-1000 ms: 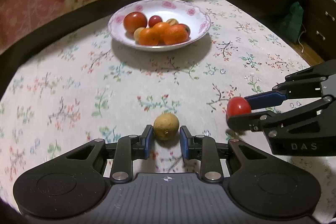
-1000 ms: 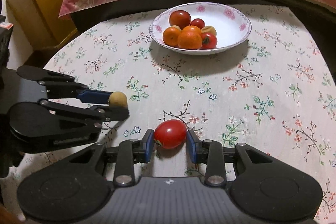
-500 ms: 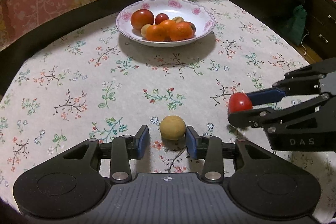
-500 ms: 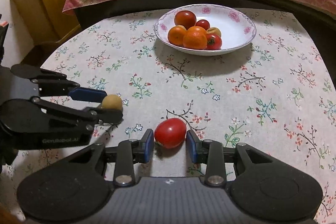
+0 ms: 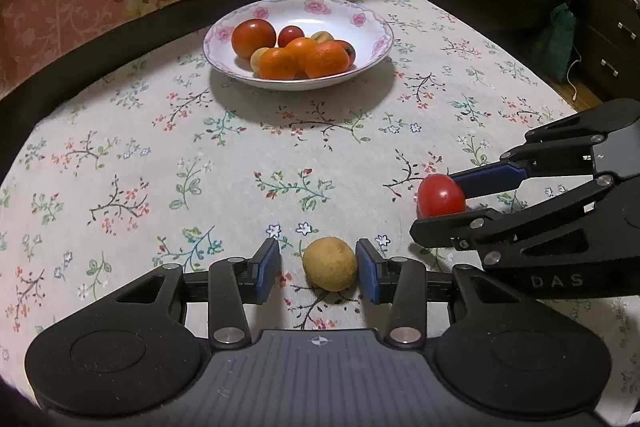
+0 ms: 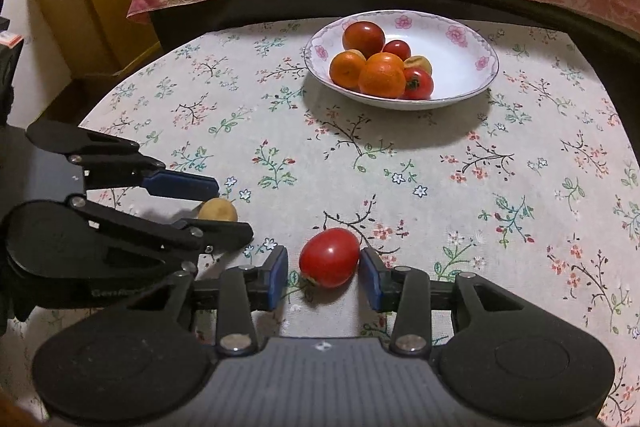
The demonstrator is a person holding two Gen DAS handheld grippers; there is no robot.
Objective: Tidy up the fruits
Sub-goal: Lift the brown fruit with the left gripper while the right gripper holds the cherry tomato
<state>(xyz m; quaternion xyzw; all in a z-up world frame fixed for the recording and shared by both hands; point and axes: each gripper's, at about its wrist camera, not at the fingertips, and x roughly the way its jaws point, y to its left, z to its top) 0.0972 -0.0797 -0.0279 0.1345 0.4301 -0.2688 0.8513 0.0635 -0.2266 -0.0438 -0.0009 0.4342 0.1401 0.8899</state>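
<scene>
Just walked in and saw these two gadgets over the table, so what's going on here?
A person is sorting fruit with a handheld gripper in each hand. The left gripper is open around a small yellow-brown fruit lying on the floral tablecloth. The right gripper is open around a red tomato, also on the cloth. Neither fruit is clamped. Farther back, the white bowl already holds oranges, tomatoes and other small fruit.

left wrist: low, facing bowl (image 5: 298,43) | right wrist: same | shared: bowl, tablecloth (image 6: 440,163)
</scene>
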